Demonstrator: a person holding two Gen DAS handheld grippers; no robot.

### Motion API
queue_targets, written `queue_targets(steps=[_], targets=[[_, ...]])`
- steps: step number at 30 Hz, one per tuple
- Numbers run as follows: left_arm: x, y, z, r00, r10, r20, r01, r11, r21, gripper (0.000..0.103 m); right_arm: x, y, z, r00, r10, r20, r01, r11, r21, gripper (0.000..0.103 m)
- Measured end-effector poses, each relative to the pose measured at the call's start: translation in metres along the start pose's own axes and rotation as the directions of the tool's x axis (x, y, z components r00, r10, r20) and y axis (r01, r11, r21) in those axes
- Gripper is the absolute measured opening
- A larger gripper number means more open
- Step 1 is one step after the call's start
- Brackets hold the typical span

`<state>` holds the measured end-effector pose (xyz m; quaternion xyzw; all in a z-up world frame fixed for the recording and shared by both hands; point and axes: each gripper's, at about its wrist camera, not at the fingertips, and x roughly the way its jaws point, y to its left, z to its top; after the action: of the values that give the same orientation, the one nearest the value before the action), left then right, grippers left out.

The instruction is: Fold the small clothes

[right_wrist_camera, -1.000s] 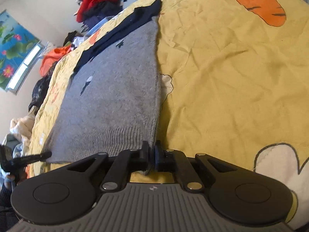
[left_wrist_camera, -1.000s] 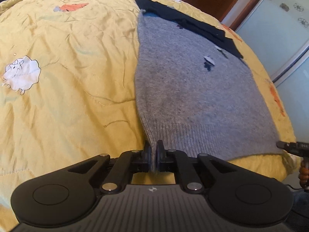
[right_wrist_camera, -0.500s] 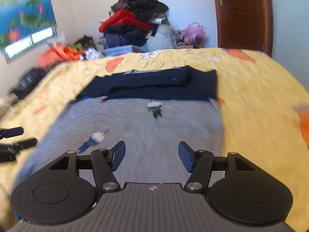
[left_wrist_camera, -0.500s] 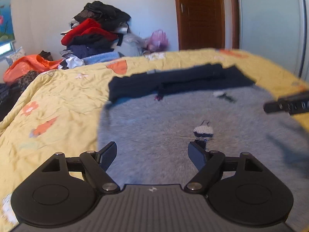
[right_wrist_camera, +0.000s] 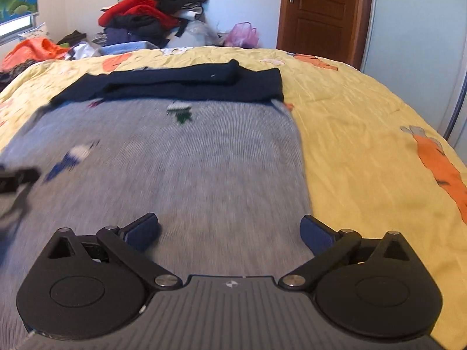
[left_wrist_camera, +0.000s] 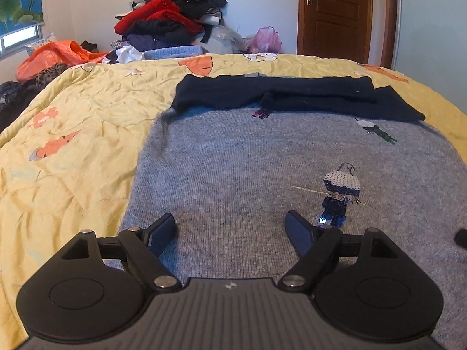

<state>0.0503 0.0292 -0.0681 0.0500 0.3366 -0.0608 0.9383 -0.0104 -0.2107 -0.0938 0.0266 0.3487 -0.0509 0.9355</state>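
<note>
A grey knit sweater (left_wrist_camera: 248, 157) lies flat on the yellow bedspread (left_wrist_camera: 73, 145), its dark navy sleeves (left_wrist_camera: 292, 96) folded across the far end. A sequin figure (left_wrist_camera: 338, 195) decorates its front. My left gripper (left_wrist_camera: 230, 230) hovers over the near left part of the sweater, open, with only flat fabric beneath. My right gripper (right_wrist_camera: 230, 230) is over the sweater (right_wrist_camera: 189, 160) near its right edge. Its jaws are opening wide and nothing is between them. The navy sleeves (right_wrist_camera: 189, 84) also show here. The left gripper's tip (right_wrist_camera: 17, 175) shows blurred at the left edge.
A pile of red, black and blue clothes (left_wrist_camera: 166, 20) stands beyond the bed by the wall, with an orange bag (left_wrist_camera: 52, 58) to its left. A wooden door (left_wrist_camera: 332, 14) and a pale wardrobe panel (right_wrist_camera: 414, 43) are at the back right. The bedspread (right_wrist_camera: 364, 145) extends right of the sweater.
Both grippers were shut on the sweater's near hem corners, then let go and opened. Both views swung from along the sweater's sides to face across it toward the wall.
</note>
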Motion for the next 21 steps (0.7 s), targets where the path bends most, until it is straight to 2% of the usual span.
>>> queue_targets(steps=[12, 21], targets=[[-0.029, 0.004, -0.023, 1.000, -0.008, -0.012, 0.008, 1.000, -0.011, 0.083, -0.008, 0.002, -0.007, 1.000, 0.006, 0.013, -0.006, 1.000, 0.009, 0.103], [-0.033, 0.008, -0.027, 1.000, -0.016, -0.006, 0.016, 1.000, -0.022, 0.085, -0.008, 0.002, -0.008, 1.000, 0.006, 0.014, -0.006, 1.000, 0.010, 0.103]])
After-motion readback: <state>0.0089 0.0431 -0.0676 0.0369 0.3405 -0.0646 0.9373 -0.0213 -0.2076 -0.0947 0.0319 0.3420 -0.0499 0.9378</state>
